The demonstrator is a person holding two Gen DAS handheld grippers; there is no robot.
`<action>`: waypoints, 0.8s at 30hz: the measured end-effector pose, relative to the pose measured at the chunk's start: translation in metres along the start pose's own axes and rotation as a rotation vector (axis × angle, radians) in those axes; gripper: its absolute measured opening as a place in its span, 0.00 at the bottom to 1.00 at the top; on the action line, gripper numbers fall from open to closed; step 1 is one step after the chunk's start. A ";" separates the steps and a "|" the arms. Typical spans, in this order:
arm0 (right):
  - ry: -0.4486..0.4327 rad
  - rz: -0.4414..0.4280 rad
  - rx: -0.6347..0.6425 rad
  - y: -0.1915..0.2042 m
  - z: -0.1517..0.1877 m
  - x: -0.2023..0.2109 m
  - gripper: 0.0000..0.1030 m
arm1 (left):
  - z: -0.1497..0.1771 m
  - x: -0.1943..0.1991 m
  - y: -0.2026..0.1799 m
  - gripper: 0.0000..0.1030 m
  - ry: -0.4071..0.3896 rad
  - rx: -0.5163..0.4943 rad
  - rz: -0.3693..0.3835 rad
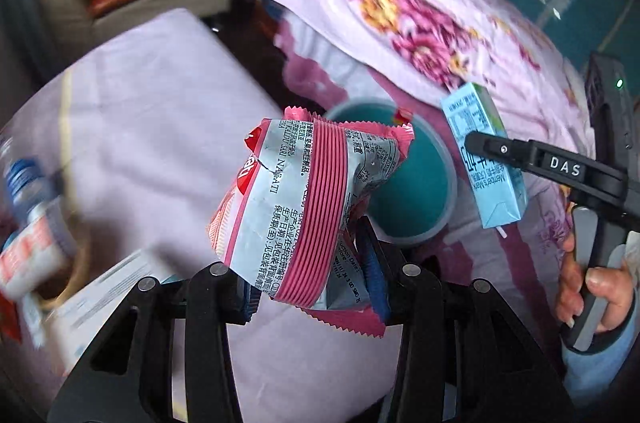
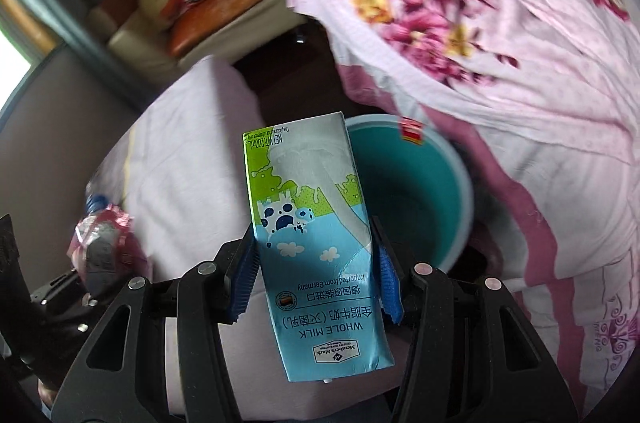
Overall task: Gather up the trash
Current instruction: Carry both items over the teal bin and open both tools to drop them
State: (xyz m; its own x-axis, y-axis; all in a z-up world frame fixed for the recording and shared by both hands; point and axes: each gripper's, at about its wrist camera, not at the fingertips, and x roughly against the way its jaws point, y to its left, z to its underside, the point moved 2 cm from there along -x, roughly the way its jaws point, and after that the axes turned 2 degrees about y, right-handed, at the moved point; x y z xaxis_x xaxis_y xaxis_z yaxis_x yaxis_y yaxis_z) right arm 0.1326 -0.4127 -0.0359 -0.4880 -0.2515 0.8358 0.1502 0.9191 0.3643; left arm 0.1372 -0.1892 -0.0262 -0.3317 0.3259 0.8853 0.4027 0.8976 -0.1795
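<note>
Room: bedroom-ish, lilac sheet [image 1: 160,127] with a flowery quilt [image 1: 400,15] heaped behind it.
Left wrist view: left gripper [image 1: 310,287] is clamped on a crumpled pink and silver snack wrapper [image 1: 304,203], which sticks up from the blue pads [image 1: 376,275].
Bin: teal trash bin [image 1: 416,199] sits just past the wrapper, to its right.
Other hand: right side of frame, fingers curled round the gripper handle, holding a milk carton [image 1: 486,159] over by the bin.
Right wrist view: right gripper [image 2: 316,279] is squeezed onto the milk carton [image 2: 312,235], print upside down.
Bin again: trash bin [image 2: 416,199] right behind the carton.
</note>
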 end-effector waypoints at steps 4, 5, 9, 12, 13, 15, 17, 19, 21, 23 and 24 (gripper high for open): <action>0.010 0.013 -0.052 -0.028 -0.006 -0.012 0.47 | -0.019 -0.034 -0.026 0.42 0.054 -0.065 0.000; 0.015 0.014 -0.065 -0.035 -0.006 -0.015 0.48 | -0.023 -0.043 -0.033 0.42 0.067 -0.080 -0.001; 0.027 0.025 -0.094 -0.053 -0.012 -0.023 0.48 | -0.033 -0.068 -0.045 0.43 0.105 -0.101 0.007; 0.035 0.029 -0.106 -0.062 -0.016 -0.026 0.48 | -0.036 -0.079 -0.048 0.57 0.118 -0.100 -0.001; 0.037 0.033 -0.106 -0.064 -0.017 -0.028 0.48 | -0.037 -0.081 -0.048 0.61 0.123 -0.100 -0.004; 0.045 0.036 -0.106 -0.066 -0.018 -0.031 0.48 | -0.037 -0.081 -0.046 0.78 0.121 -0.095 -0.011; 0.057 0.032 -0.106 -0.067 -0.018 -0.036 0.48 | -0.037 -0.079 -0.044 0.79 0.105 -0.092 -0.021; 0.066 0.029 -0.106 -0.066 -0.018 -0.040 0.48 | -0.036 -0.077 -0.041 0.79 0.104 -0.086 -0.024; 0.075 0.024 -0.107 -0.064 -0.018 -0.044 0.48 | -0.034 -0.073 -0.037 0.79 0.100 -0.080 -0.027; 0.081 0.025 -0.104 -0.061 -0.016 -0.046 0.48 | -0.031 -0.070 -0.033 0.79 0.097 -0.074 -0.032; 0.085 0.027 -0.101 -0.059 -0.015 -0.047 0.48 | -0.028 -0.067 -0.029 0.79 0.097 -0.066 -0.032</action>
State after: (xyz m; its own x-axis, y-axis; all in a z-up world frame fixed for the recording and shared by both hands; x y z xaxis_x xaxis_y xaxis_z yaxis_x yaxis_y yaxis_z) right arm 0.1602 -0.4600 -0.0909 -0.4089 -0.2560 0.8759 0.2498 0.8918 0.3773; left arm 0.1719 -0.2456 -0.0677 -0.2627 0.2639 0.9281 0.4498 0.8845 -0.1242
